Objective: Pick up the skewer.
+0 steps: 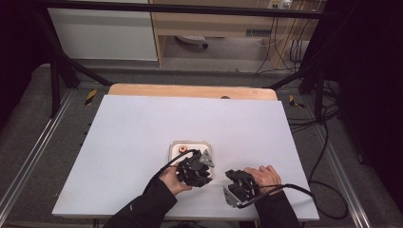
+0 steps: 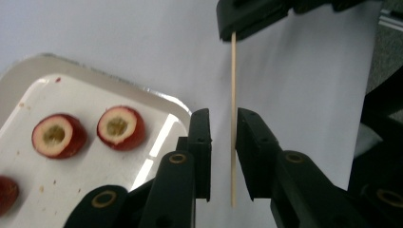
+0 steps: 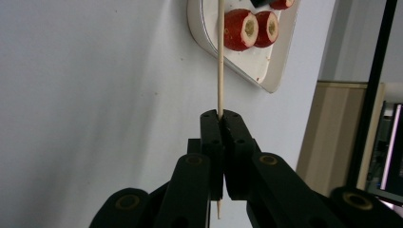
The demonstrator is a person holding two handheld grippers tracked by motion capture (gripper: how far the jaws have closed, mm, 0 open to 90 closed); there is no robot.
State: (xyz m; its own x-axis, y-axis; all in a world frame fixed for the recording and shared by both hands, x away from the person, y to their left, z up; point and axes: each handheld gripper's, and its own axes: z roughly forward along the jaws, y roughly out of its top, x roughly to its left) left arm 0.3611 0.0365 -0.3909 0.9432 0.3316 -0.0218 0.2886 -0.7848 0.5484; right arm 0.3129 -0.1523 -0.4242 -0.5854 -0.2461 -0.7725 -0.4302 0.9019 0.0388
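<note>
Your right gripper (image 3: 221,118) pinches the skewer (image 3: 220,61) at lower centre, so your left gripper (image 2: 223,123) can let go: its jaws flank the stick narrowly without pressing. The cored fruit (image 2: 121,127) waits on the tray (image 2: 28,66) at left, on the white table (image 1: 142,128); grey floor lies beyond.

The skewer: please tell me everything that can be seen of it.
The skewer is a thin, straight, pale wooden stick, bare, with one pointed tip below the right gripper. That gripper is shut on it near that end. Its other part runs between the jaws of the left gripper, which stand slightly apart and do not press it. It hangs above the white table, near the tray of cored red fruit.
</note>
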